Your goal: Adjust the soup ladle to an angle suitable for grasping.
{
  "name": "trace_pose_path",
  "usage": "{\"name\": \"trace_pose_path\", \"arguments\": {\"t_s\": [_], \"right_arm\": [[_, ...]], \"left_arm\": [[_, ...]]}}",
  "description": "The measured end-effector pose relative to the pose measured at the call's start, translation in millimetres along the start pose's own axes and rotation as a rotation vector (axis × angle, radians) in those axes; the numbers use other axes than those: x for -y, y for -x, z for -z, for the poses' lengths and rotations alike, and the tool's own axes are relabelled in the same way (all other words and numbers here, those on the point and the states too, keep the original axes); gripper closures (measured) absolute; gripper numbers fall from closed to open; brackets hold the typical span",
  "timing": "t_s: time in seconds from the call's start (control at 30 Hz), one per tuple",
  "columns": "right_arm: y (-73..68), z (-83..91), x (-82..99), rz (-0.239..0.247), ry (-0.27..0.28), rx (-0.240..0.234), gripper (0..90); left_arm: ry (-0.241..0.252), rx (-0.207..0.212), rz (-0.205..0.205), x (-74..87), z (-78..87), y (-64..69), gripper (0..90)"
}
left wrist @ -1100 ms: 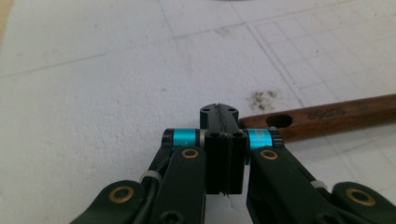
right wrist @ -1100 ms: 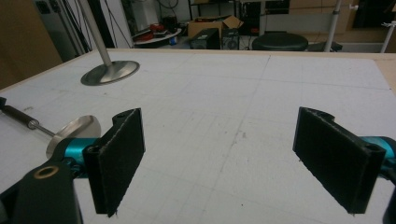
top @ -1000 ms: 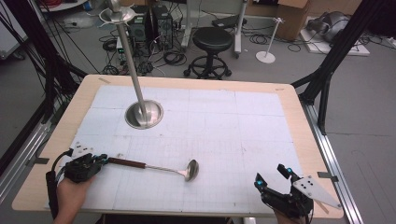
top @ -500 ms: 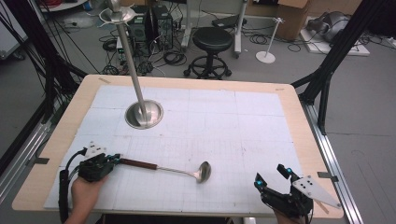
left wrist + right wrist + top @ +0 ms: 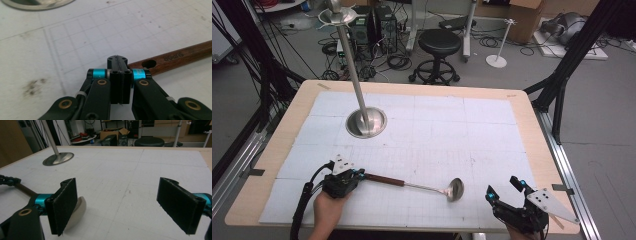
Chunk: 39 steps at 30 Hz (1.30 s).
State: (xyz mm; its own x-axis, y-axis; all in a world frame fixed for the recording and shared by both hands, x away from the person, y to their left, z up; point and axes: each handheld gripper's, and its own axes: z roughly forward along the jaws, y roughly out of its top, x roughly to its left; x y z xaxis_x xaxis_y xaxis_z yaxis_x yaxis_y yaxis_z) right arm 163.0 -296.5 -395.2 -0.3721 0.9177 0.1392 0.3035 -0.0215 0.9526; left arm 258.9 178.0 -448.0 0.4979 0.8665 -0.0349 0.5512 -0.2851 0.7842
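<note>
From above we see the ladle lying flat on the white gridded mat near the front edge of the table, bowl toward our right, wooden handle toward our left. The handle's end runs under the left gripper, so from above we cannot see where the two meet. In the left gripper view the jaws are pressed together with nothing between them, and the handle sits just behind and beside their tips; whether it touches them is hard to judge at this angle. That view cuts the handle off at the frame's edge, shows a hanging hole near its end, and beside it stamped letters seen upside down, perhaps "SUPOR", though we cannot be sure. The right gripper rests at the front corner, jaws spread wide and empty, close to the ladle's bowl. In the right gripper view that bowl is mostly hidden behind one jaw. The steel stand rises from its round base at the back left, its top cut off by the frame.
</note>
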Motion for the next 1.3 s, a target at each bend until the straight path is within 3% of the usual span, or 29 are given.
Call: {"name": "trace_pose_path", "arguments": {"t_s": [0.3,0.43,0.53,0.6,0.73,0.9,1.07,1.13,1.3], "right_arm": [[-0.3,-0.6,0.2,-0.002,-0.003,-0.006,15.5],[0.2,-0.5,0.2,0.0,-0.002,-0.006,15.5],[0.9,-0.2,0.6,-0.005,-0.003,-0.005,15.5],[0.6,-1.0,0.7,-0.004,-0.003,-0.004,15.5],[-0.5,-1.4,0.2,0.001,-0.002,-0.005,15.5],[-1.9,-1.5,0.3,0.002,-0.006,-0.006,15.5],[-0.6,-0.4,0.4,-0.006,-0.002,-0.002,15.5],[0.3,-0.3,0.4,-0.004,0.0,-0.003,15.5],[-0.6,-0.9,0.4,-0.003,-0.003,-0.006,15.5]], "left_arm": [[0.008,0.047,-0.018,-11.2,-17.0,31.7,89.3],[0.026,0.055,0.002,-13.4,-16.1,29.8,87.3],[0.05,0.053,0.013,-15.0,-7.4,24.0,87.1],[0.068,0.08,0.021,-11.1,5.1,18.8,88.0],[0.06,0.115,-0.011,-3.2,11.8,22.1,88.7],[0.003,0.161,-0.089,2.8,6.7,39.3,88.7],[0.0,0.153,-0.096,1.2,-1.8,44.1,88.8],[-0.005,0.129,-0.106,-2.2,-4.3,43.6,88.8],[-0.004,0.104,-0.083,-8.9,-13.1,40.4,88.7]]}}
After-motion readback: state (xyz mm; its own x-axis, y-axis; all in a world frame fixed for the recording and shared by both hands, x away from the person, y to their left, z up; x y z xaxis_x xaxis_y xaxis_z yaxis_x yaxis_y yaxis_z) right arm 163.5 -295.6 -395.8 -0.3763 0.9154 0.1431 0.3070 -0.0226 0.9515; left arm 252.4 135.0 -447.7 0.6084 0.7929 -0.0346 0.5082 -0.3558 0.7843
